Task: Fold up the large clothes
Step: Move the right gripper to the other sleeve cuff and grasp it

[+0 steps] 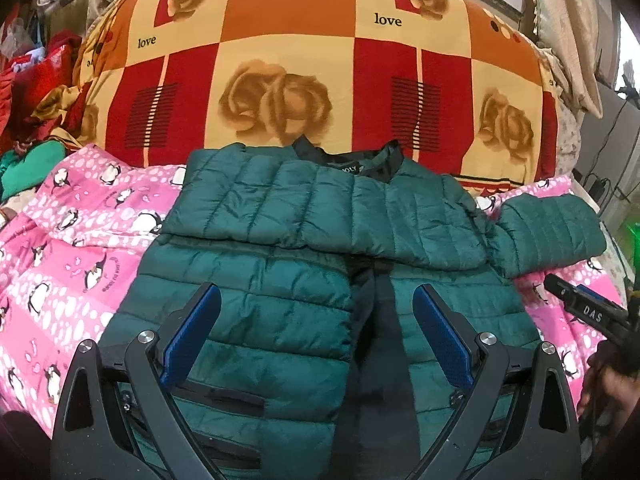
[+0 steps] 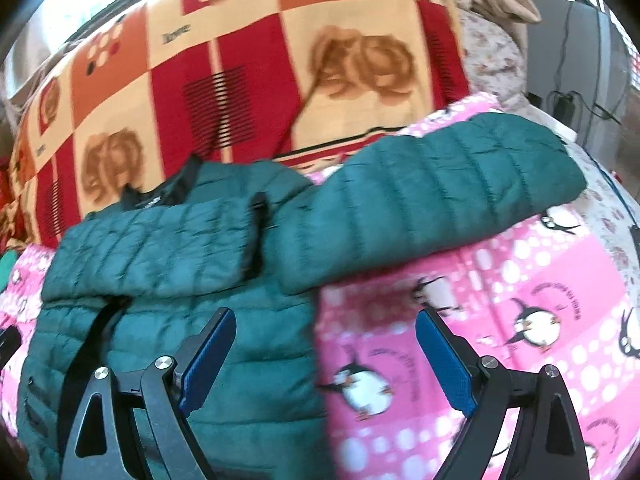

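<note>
1. Fingers of the left gripper point(image 1: 316, 336) are spread wide and pinch nothing; they hover over the green puffer jacket point(image 1: 304, 264), astride its dark front zip strip.
2. Fingers of the right gripper point(image 2: 326, 360) are likewise spread and hold nothing, straddling the jacket's side edge.
3. The outstretched sleeve point(image 2: 432, 200) lies ahead and right of the right fingers, its long axis running sideways; the right hand is nearer it.
4. The other sleeve point(image 1: 256, 200) lies folded across the chest, ahead of the left fingers.
5. Only the left view shows the collar label clearly; the right view is blurred.
6. The pink penguin blanket point(image 2: 500, 312) lies under the jacket, and a rose-patterned quilt point(image 1: 280, 80) beyond it.

Green quilted jacket point(image 1: 280, 272) flat, one sleeve across chest, other outstretched.
</note>
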### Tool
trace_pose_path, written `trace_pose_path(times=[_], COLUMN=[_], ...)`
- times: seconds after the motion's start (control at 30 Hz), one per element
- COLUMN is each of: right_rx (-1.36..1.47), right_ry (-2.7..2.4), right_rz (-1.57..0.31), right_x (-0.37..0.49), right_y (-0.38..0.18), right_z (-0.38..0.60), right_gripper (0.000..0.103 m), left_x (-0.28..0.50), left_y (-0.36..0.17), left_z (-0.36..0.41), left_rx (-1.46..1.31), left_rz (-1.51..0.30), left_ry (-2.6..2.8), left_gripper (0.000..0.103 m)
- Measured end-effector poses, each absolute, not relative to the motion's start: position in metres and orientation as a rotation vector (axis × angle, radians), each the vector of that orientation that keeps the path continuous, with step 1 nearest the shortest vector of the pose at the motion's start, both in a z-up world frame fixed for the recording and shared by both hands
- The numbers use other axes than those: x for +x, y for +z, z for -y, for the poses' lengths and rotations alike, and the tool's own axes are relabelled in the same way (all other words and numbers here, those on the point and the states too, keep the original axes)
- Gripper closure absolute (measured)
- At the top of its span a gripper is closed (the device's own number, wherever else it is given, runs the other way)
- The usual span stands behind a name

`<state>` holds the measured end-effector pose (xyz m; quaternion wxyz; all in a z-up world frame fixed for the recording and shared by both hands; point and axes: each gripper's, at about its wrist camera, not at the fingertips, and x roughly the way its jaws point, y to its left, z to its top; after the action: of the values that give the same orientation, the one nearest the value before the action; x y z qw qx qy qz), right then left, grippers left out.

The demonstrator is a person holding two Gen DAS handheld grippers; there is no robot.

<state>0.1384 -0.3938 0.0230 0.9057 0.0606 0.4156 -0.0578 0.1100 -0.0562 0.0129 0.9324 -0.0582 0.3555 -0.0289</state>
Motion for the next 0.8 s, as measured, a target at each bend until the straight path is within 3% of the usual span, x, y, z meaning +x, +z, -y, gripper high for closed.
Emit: trace_pose_path(times=[0.8], right_rx=[0.298], right_ry=[-0.422], right_rz=[-0.782], right_x=[0.173], right_y=[0.027], right_z=[0.568], right_gripper=[0.013], left_x=[0.133], left_y=[-0.021], left_z=[0.061], left_rx=[-0.117], left_rz=[-0.812], left_ry=[-0.053], left_gripper=[0.006])
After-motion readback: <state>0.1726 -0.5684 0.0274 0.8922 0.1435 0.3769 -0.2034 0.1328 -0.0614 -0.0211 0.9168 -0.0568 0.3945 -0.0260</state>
